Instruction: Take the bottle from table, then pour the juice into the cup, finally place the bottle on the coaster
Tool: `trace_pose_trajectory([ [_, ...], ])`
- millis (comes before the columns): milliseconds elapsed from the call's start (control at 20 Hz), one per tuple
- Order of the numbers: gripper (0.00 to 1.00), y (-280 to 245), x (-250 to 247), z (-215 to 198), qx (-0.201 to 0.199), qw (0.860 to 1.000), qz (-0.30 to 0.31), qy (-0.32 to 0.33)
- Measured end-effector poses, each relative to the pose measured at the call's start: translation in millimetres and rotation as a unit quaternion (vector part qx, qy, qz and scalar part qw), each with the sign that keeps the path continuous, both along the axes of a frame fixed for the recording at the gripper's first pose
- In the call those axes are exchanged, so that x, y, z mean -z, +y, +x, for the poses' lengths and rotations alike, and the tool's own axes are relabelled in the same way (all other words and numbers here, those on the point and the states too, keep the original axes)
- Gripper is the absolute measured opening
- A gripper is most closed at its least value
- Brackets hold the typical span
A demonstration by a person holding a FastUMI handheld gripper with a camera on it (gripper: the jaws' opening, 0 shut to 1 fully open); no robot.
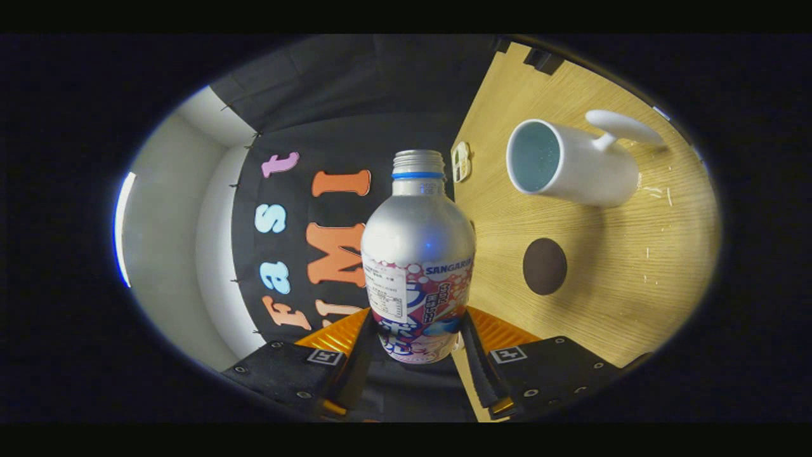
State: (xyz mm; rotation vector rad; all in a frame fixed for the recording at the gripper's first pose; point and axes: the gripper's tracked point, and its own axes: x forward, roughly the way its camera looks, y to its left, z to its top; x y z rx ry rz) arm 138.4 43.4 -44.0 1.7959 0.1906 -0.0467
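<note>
The gripper (419, 346) clamps both fingers on the silver juice bottle (417, 266), held tipped sideways off the wooden table (609, 292). The pour is in hand: next, its mouth must reach the white cup (571, 164), beyond the round brown coaster (544, 266) mid-table.

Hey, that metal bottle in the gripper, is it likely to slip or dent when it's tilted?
The bottle looks like smooth bare metal, so probably slippery. The gripper fingers press its labelled base, low, so it may pivot. Thin walls might dent.
</note>
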Motion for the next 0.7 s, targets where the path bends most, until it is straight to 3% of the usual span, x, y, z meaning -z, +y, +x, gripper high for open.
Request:
trace_pose_trajectory([
  [700,0.69,-0.6,-14.6,1.8,0.012,0.996,0.091,0.014],
])
